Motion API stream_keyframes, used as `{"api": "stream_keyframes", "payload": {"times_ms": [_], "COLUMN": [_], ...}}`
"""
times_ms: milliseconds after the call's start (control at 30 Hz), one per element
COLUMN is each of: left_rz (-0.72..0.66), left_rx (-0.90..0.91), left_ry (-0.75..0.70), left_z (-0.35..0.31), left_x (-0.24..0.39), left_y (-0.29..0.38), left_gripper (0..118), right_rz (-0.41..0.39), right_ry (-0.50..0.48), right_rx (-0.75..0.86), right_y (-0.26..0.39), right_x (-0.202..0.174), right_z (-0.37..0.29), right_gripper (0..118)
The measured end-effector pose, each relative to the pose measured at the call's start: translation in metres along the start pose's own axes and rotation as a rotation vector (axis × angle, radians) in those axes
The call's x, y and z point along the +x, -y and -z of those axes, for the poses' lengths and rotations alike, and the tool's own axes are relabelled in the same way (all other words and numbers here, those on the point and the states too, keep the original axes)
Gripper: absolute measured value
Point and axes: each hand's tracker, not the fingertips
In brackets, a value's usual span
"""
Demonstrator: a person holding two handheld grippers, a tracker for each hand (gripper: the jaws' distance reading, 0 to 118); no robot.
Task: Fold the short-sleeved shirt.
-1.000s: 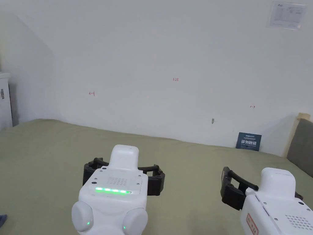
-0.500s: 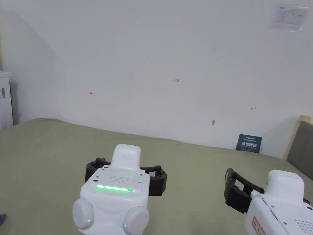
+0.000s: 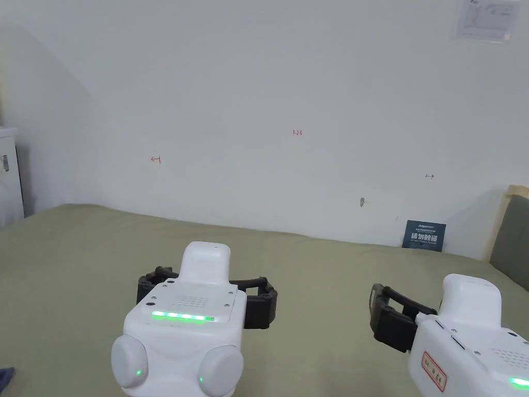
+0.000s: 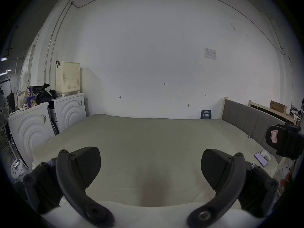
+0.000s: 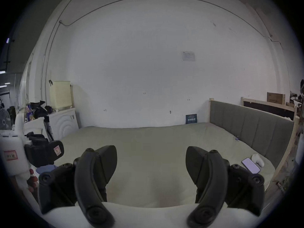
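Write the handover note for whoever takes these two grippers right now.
Left gripper: jaws wide apart, holding nothing, held above the bed.
Right gripper: jaws apart, holding nothing, beside the left one over the same bed.
Shirt: I cannot make out a short-sleeved shirt on the green sheet; a small bit of blue cloth shows at the bed's near left edge, but I cannot tell what it is.
A phone lies near the headboard.
Done: no fold visible.
Left: find the shirt, spread it flat, fold it.
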Motion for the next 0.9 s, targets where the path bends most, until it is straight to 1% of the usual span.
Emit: {"api": "stream_keyframes", "payload": {"times_ms": [100, 300, 433, 533, 567, 633, 733, 833, 900], "left_rz": [-0.002, 0.005, 0.019, 0.019, 0.019, 0.024, 0.03, 0.028, 0.027], "left_rx": [-0.011, -0.013, -0.01, -0.01, -0.011, -0.012, -0.016, -0.015, -0.016], "left_ry": [-0.006, 0.001, 0.001, 0.005, 0.006, 0.004, 0.002, 0.0, -0.002], "left_z": [0.001, 0.003, 0.004, 0.006, 0.006, 0.007, 0.009, 0.009, 0.009], "left_x": [0.0, 0.003, 0.007, 0.009, 0.009, 0.01, 0.011, 0.011, 0.01], "left_y": [0.0, -0.001, -0.003, -0.004, -0.004, -0.004, -0.004, -0.004, -0.004], "left_gripper": [118, 118, 118, 118, 118, 118, 118, 118, 118], "right_rz": [-0.011, 0.023, 0.017, 0.065, 0.067, 0.066, 0.037, 0.067, 0.079], "right_ry": [-0.003, 0.007, 0.037, 0.013, 0.012, 0.019, 0.05, 0.01, 0.007], "right_rx": [-0.02, -0.031, -0.048, -0.069, -0.071, -0.078, -0.107, -0.134, -0.133], "right_y": [-0.001, -0.005, -0.007, -0.009, -0.009, -0.01, -0.011, -0.011, -0.009], "right_x": [-0.001, 0.002, 0.002, 0.006, 0.007, 0.006, 0.005, 0.009, 0.009], "right_z": [0.003, 0.006, 0.008, 0.009, 0.01, 0.012, 0.016, 0.021, 0.022], "right_gripper": [89, 89, 89, 89, 89, 89, 89, 89, 89]}}
